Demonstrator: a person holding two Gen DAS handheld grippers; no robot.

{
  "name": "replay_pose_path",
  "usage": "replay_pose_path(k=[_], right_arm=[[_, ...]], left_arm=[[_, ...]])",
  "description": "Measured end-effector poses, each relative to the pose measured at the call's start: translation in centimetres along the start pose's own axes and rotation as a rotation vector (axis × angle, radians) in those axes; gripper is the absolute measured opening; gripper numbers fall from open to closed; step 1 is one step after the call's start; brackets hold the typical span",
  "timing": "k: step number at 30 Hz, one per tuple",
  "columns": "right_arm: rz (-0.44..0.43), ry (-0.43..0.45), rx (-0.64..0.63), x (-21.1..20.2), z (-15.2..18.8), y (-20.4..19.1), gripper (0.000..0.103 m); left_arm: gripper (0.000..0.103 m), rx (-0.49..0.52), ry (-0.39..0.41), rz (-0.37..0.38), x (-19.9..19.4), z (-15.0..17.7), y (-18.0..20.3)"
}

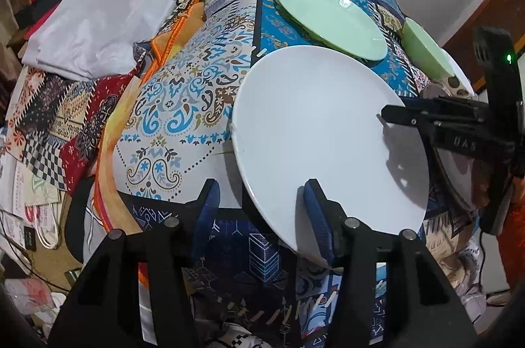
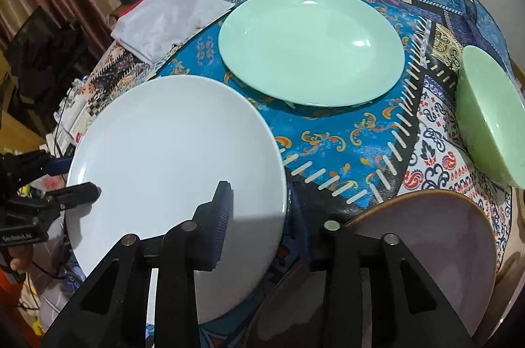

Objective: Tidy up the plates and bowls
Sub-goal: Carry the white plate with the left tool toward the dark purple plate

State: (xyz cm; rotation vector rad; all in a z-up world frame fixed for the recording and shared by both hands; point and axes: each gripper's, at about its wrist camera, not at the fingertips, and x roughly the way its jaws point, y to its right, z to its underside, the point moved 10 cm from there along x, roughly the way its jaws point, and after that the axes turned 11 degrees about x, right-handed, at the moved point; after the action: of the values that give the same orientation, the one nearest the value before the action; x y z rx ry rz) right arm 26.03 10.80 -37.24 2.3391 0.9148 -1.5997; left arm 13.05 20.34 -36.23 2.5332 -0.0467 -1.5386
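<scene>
The left gripper point(image 1: 262, 193) points steeply down at the near left of the tabletop. Its jaws stand apart and straddle the near rim of the white plate point(image 1: 311, 118), one finger point(image 1: 315, 206) over the plate's face, the other clear of the edge. The right gripper point(image 2: 259, 193) tilts down just as steeply from the right, its jaws narrower, astride the opposite rim; whether its pads press cannot be told. A hand point(image 2: 19, 262) grips the left gripper's handle.
</scene>
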Motion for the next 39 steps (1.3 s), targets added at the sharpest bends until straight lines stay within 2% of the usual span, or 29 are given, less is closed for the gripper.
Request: replay_pose_path(k=[6, 13, 16, 20, 31, 39], right_arm=[[0.017, 0.007, -0.01, 0.0, 0.1, -0.3, 0.035], [-0.069, -0.002, 0.046, -0.2, 0.6, -1.1, 0.033], [-0.078, 0.003, 0.038, 0.0, 1.0, -1.7, 0.033], [-0.038, 0.025, 0.007, 0.2, 1.1, -2.1, 0.033], [-0.07, 0.062, 0.101, -1.2, 1.0, -1.7, 0.029], [-0.054, 0.11, 0.122, -3.1, 0.9, -0.9, 0.029]], left_arm=[[0.045, -0.003, 0.003, 0.009, -0.4, 0.3, 0.0], [0.038, -0.029, 0.007, 0.03, -0.6, 0.6, -0.4], [0.034, -0.04, 0.013, 0.036, -0.7, 0.4, -0.6], [0.034, -0.024, 0.024, 0.021, -0.9, 0.4, -0.3], [0.034, -0.057, 0.027, 0.014, -1.4, 0.0, -0.3], [0.034, -0.017, 0.065, 0.0, -2.7, -1.2, 1.3]])
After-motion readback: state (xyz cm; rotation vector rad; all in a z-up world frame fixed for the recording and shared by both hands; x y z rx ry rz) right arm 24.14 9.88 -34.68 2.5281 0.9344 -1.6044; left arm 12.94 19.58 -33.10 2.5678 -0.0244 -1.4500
